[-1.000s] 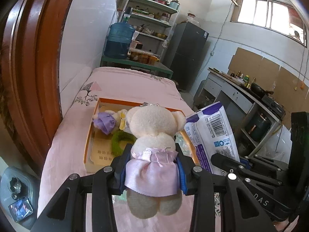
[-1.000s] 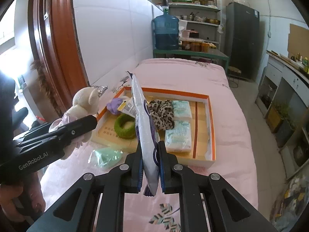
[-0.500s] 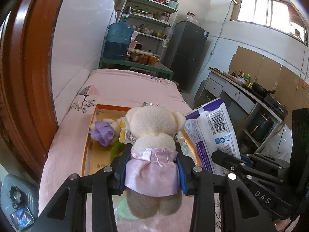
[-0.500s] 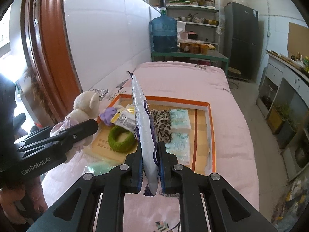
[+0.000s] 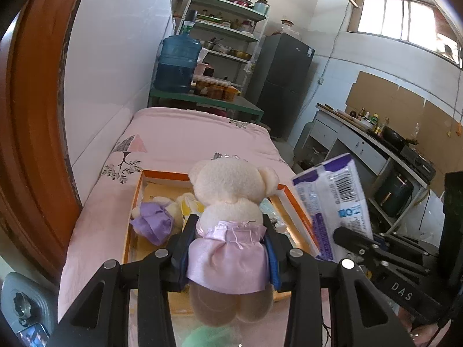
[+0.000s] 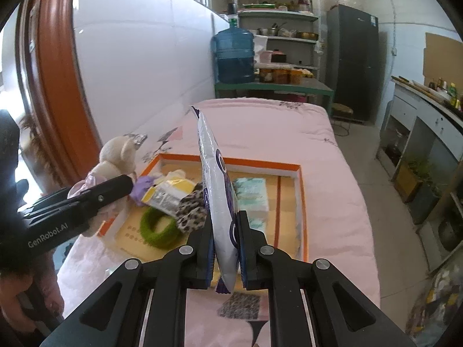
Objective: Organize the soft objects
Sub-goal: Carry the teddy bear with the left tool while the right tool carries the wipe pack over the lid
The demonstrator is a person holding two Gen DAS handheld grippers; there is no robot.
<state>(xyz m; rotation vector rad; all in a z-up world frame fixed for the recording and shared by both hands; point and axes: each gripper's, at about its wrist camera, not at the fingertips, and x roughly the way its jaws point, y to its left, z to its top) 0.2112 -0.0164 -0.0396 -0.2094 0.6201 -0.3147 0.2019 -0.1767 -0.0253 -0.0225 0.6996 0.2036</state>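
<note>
My left gripper point(image 5: 228, 225) is shut on a cream teddy bear in a pink dress point(image 5: 231, 202), held above the near left corner of an orange-rimmed tray point(image 5: 136, 202). The bear also shows in the right wrist view point(image 6: 115, 156). My right gripper point(image 6: 224, 222) is shut on a white and purple soft pack point(image 6: 215, 185), held upright over the tray point(image 6: 301, 190). The pack also shows in the left wrist view point(image 5: 332, 199). In the tray lie a purple-dressed plush point(image 5: 153, 222), a green ring point(image 6: 157, 228), a leopard cloth point(image 6: 192, 208) and tissue packs point(image 6: 251, 196).
The tray sits on a pink-covered table point(image 6: 260, 121) along a white tiled wall. A green soft item point(image 5: 208, 338) lies on the cloth just below the bear. A wooden door frame point(image 5: 31, 144) stands at the left. A shelf with a water bottle point(image 5: 178, 63) stands beyond the table.
Both grippers have moved forward over the tray with the bear and the pack still held. The green item on the cloth has slid toward the bottom edge of the left view.
</note>
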